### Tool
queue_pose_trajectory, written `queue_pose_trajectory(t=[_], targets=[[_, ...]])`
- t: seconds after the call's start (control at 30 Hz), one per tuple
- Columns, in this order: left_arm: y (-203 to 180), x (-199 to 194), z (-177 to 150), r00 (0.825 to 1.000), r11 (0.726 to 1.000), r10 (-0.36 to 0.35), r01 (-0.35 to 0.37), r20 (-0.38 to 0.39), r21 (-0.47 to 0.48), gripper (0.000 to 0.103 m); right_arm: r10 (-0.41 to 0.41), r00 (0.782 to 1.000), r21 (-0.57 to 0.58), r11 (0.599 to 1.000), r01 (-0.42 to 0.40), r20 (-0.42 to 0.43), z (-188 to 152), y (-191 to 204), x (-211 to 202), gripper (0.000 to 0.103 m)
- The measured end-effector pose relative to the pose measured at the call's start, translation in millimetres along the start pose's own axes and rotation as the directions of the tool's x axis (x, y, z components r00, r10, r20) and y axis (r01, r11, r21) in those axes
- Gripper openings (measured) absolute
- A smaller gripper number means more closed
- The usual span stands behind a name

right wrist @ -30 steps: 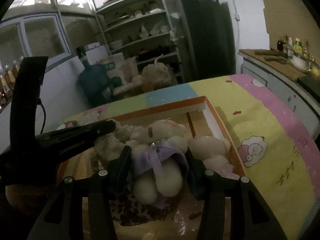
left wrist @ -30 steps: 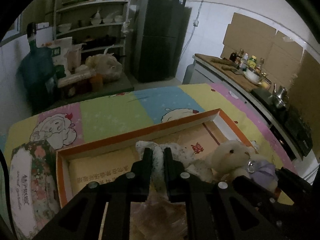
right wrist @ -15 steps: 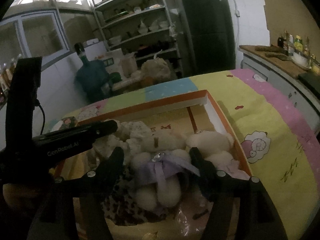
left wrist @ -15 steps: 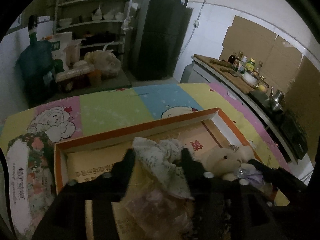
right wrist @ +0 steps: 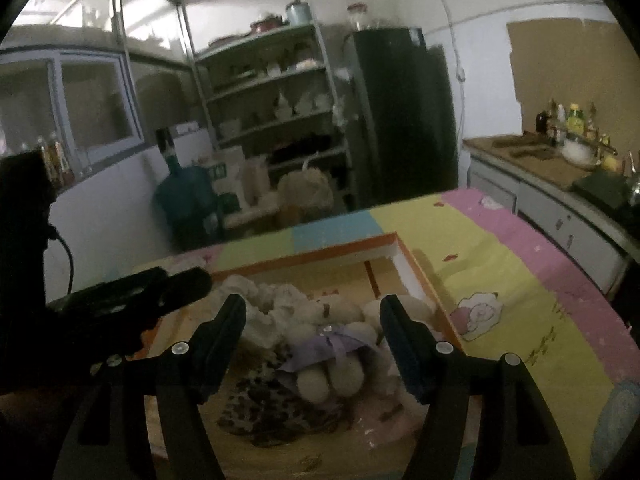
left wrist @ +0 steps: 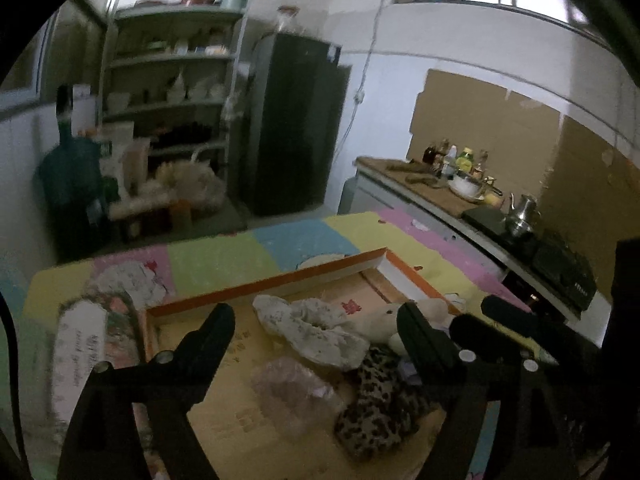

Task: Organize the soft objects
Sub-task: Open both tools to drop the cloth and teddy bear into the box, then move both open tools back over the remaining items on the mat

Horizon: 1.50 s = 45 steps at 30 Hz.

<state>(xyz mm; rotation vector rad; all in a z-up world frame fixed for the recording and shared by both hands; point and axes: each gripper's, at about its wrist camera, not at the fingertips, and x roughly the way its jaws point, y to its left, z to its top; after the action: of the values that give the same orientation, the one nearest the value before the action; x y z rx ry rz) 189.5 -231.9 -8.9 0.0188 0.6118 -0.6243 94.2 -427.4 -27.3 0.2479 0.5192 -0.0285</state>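
Left gripper (left wrist: 316, 320): jaws opening, nothing pinched | right gripper (right wrist: 314, 312): jaws opening, clear of plush bear (right wrist: 332, 344) | bear lay in orange-rimmed box (right wrist: 416, 276), just ahead between right jaws, long axis toward camera | floral cloth (left wrist: 316, 332) beside it, nearer left gripper.

The box (left wrist: 280, 280) had an orange rim, white inner walls and a tan floor with red print. In it lay a cream teddy bear (right wrist: 340, 364) with a lilac ribbon, a white cloth with small grey flecks (left wrist: 316, 328) and a leopard-spotted brown and black piece (left wrist: 380, 400). The sheet (right wrist: 500, 264) was pink, yellow, blue and green in blocks, with white cartoon sheep. Both grippers were black.
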Motion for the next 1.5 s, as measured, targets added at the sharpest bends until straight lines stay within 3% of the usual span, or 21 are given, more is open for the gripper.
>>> queue_pose_trajectory(t=[0.13, 0.17, 0.33, 0.57, 0.73, 1.2, 1.37, 1.47, 1.5], targets=[[-3.6, -22.8, -3.9, 0.997, 0.999, 0.005, -0.008, 0.074, 0.04, 0.087, 0.004, 0.999, 0.006, 1.0, -0.004, 0.032, -1.7, 4.7, -12.0, 0.075], [-2.9, -29.4, -4.9, 0.996, 0.999, -0.002, -0.002, 0.087, 0.044, 0.093, 0.004, 0.999, 0.009, 1.0, -0.004, 0.039, -2.7, 6.4, -15.5, 0.075], [5.9, -57.6, -11.6, 0.995, 1.0, 0.029, -0.03, 0.099, 0.007, 0.095, 0.009, 0.998, 0.009, 1.0, -0.009, 0.065, -7.1, 17.2, -27.0, 0.075], [37.2, -114.6, -30.4, 0.971, 0.99, 0.115, -0.096, 0.209, -0.101, 0.095, 0.034, 0.997, -0.016, 0.999, -0.033, 0.072, -16.2, 45.3, -43.9, 0.078], [59.7, -156.3, -49.0, 0.939, 0.976, 0.204, -0.172, 0.278, -0.135, 0.095, 0.079, 0.995, -0.043, 0.996, -0.076, 0.06, -23.3, 72.3, -48.6, 0.078], [124.3, -233.3, -88.0, 0.895, 0.929, 0.349, -0.29, 0.279, -0.231, 0.095, 0.225, 0.974, -0.139, 0.964, -0.226, -0.021, -42.9, 158.8, -39.4, 0.079], [140.6, -247.3, -98.7, 0.885, 0.915, 0.377, -0.311, 0.272, -0.257, 0.095, 0.305, 0.949, -0.21, 0.926, -0.315, -0.082, -47.6, 183.1, -33.6, 0.079], [149.1, -253.1, -107.3, 0.883, 0.909, 0.39, -0.323, 0.26, -0.265, 0.095, 0.374, 0.914, -0.288, 0.868, -0.406, -0.161, -48.9, 197.6, -25.3, 0.078], [151.7, -254.8, -109.5, 0.884, 0.908, 0.39, -0.324, 0.256, -0.267, 0.095, 0.409, 0.888, -0.321, 0.829, -0.458, -0.208, -49.3, 203.0, -20.4, 0.079]])
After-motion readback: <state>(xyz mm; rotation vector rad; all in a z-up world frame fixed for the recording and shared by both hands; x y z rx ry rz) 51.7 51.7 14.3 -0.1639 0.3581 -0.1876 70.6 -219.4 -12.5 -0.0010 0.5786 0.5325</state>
